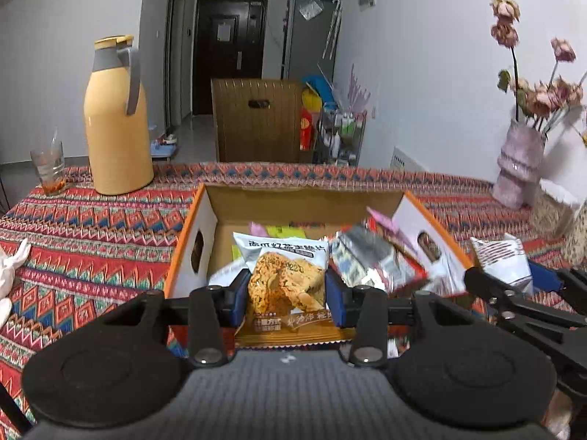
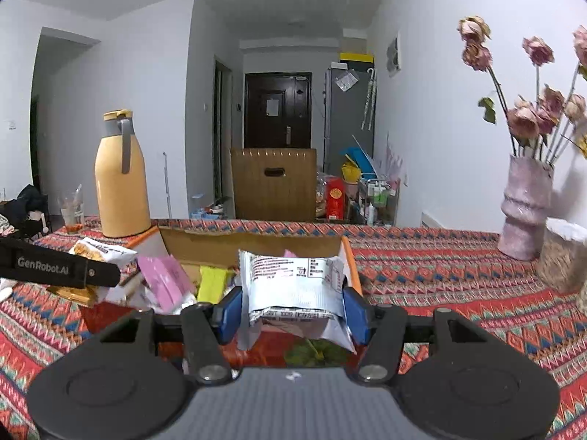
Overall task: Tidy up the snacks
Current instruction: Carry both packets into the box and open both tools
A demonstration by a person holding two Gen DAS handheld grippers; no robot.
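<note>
Cardboard box (image 1: 205, 216) sits just ahead of and below both grippers, nearer the left one. The left gripper (image 1: 288, 291) is clamped on an oat-crisp packet (image 1: 284, 275) standing upright over the near rim; the right gripper (image 2: 293, 310) is clamped on a white packet (image 2: 293, 278), also upright, beside the right wall. Inside lie pink sachets (image 2: 165, 278), a yellow-green packet (image 2: 212, 284) and a silver packet (image 1: 367, 256).

The right gripper (image 2: 293, 310) holds a white packet (image 2: 295, 282) between its jaws, above the near edge of the box (image 2: 253, 239) on the bench (image 2: 440, 286).
</note>
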